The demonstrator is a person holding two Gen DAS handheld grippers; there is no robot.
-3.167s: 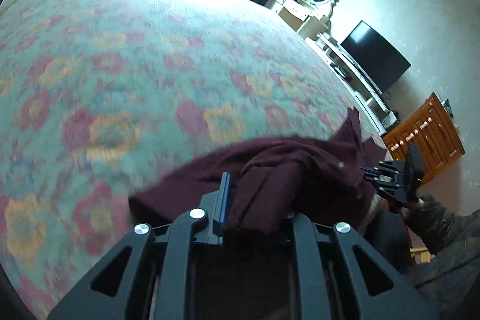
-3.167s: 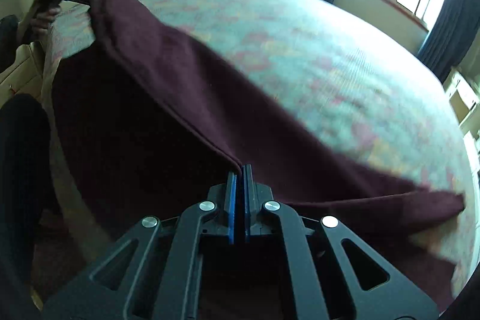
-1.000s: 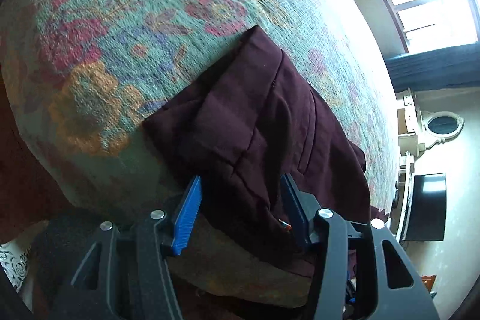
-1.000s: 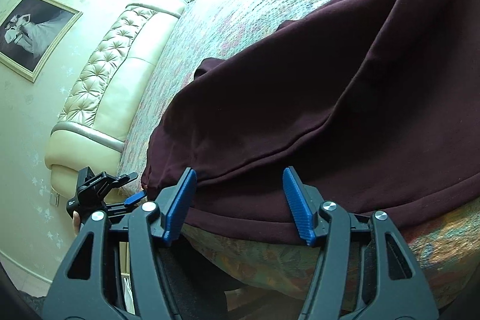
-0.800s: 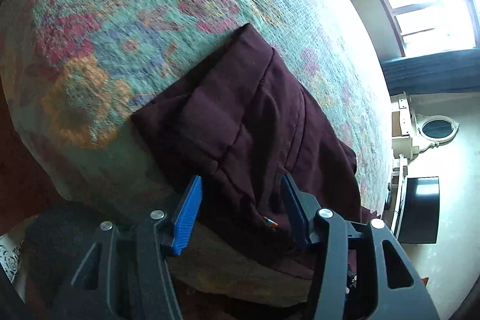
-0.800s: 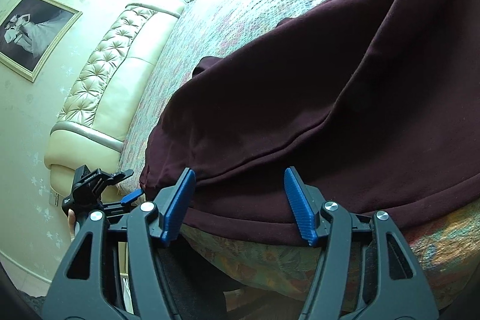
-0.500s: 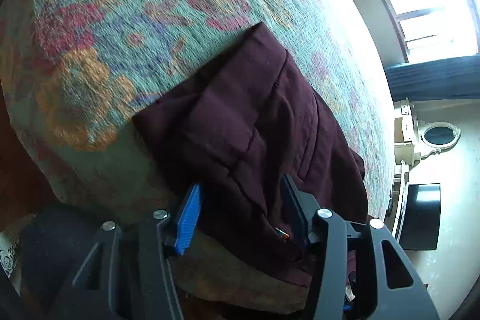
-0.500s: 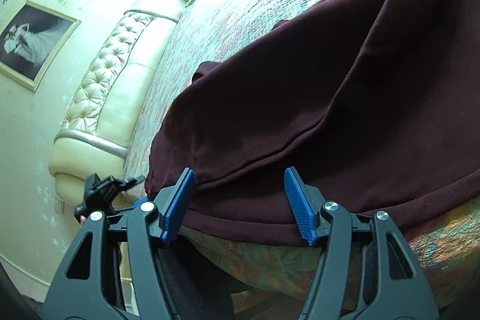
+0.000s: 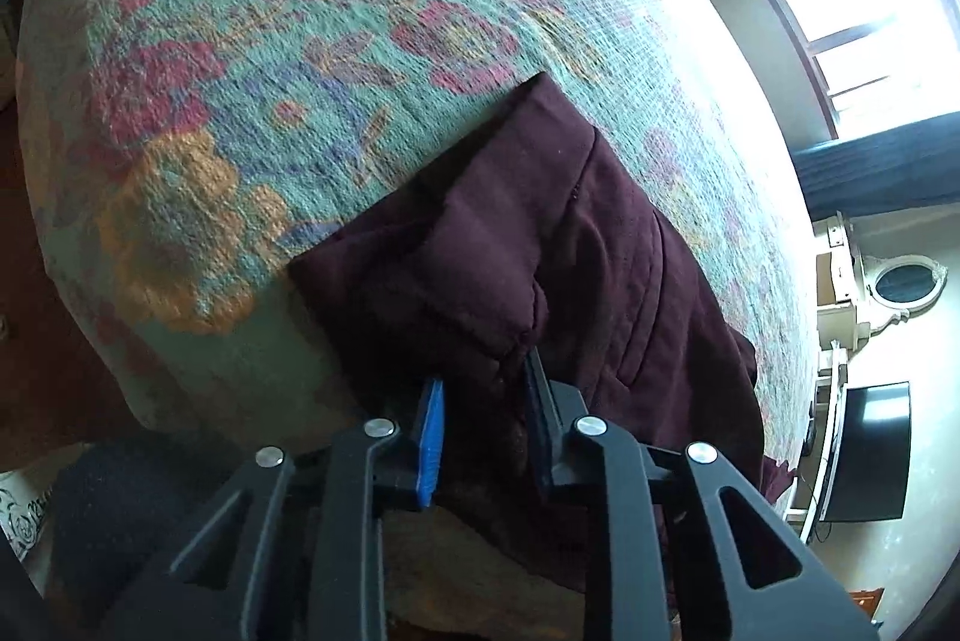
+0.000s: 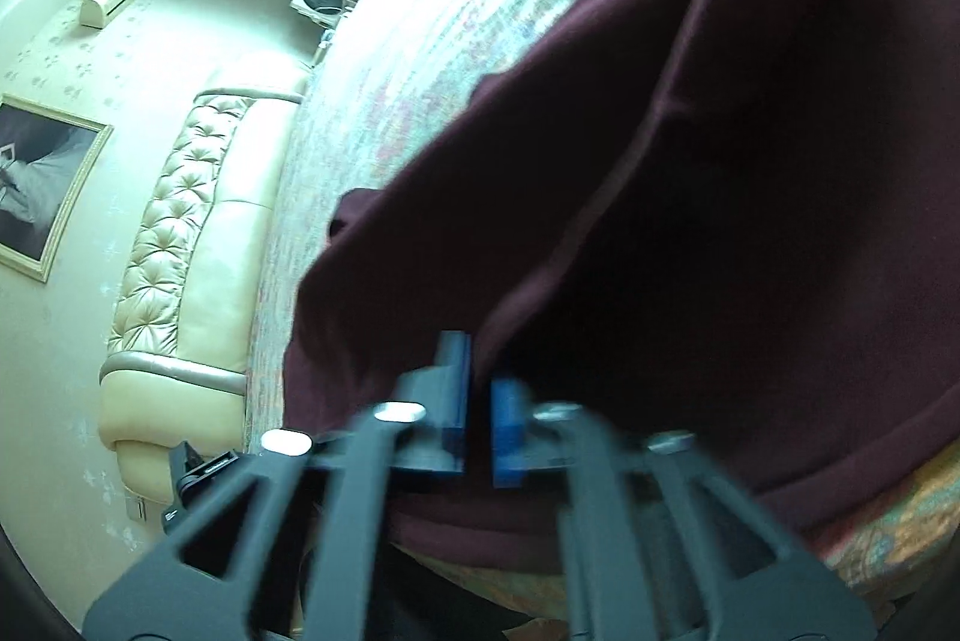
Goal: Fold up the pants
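Dark maroon pants (image 9: pixel 540 233) lie on a floral bedspread (image 9: pixel 240 71), one end hanging over the bed's near edge. In the left wrist view my left gripper (image 9: pixel 483 401) is at that hanging edge. Its jaws are closing, and a bunch of the fabric is pinched between the blue pad (image 9: pixel 432 437) and the other finger. The right wrist view is blurred. There the pants (image 10: pixel 720 221) spread wide across the bed, and my right gripper (image 10: pixel 478 395) is shut on a fold of their near edge.
The bed's edge drops to a dark floor (image 9: pixel 36 281). A cream tufted headboard (image 10: pixel 180 233) and a framed picture (image 10: pixel 36 185) are on the left. A window (image 9: pixel 870 11), a dresser with an oval mirror (image 9: pixel 900 281) and a television (image 9: pixel 864 452) stand beyond the bed.
Both grippers stood wide open around the pants' edge half a second ago; both have now closed on the fabric. The right gripper has rolled and dipped, and its view is blurred.
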